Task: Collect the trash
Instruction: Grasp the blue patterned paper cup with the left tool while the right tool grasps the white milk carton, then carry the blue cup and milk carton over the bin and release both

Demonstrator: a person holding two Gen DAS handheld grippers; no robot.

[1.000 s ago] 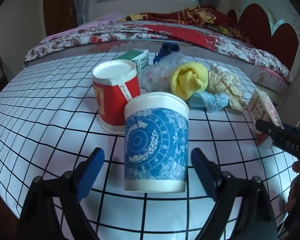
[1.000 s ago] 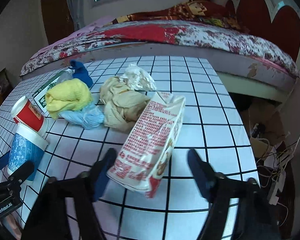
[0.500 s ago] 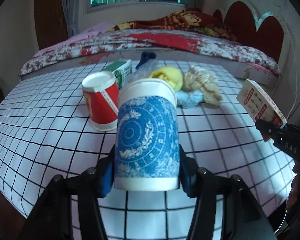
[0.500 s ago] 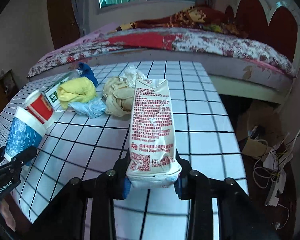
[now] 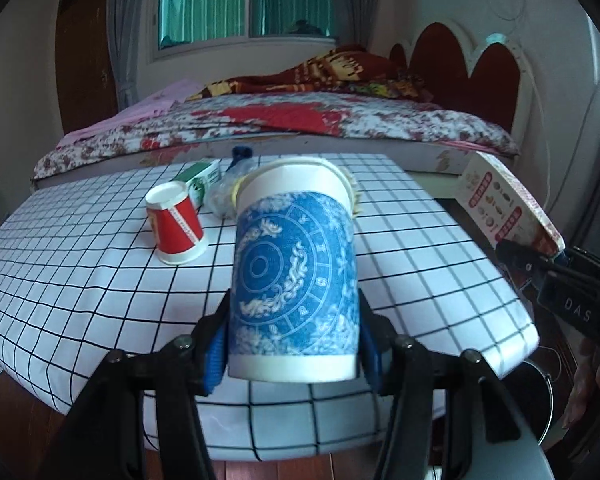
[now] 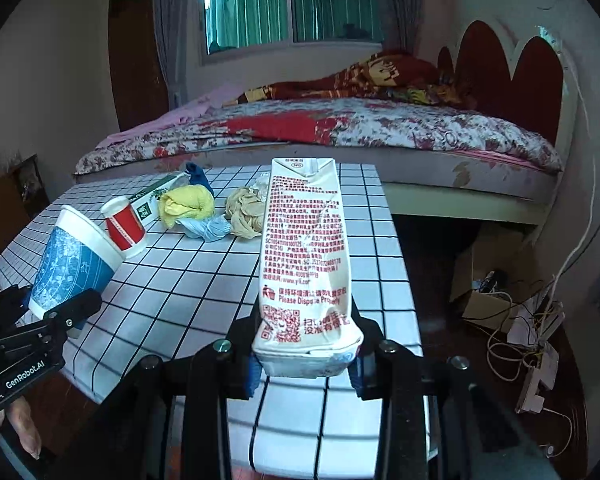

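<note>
Blue-and-white paper cup (image 5: pixel 294 276) is clamped upside down between the left gripper (image 5: pixel 294 350) pads, lifted off the checkered table (image 5: pixel 80 280). The right gripper (image 6: pixel 306 364) has its jaws squeezed on a crumpled milk carton (image 6: pixel 304 264), also up in the air. Further back on the cloth sit a red cup (image 5: pixel 176 230), a green box (image 5: pixel 200 178) and wadded yellow, blue and tan scraps (image 6: pixel 212 212). Bed (image 6: pixel 340 128) behind it all.

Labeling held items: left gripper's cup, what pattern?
Blue cup with white ornate circular motifs, white rim; left wrist view.
</note>
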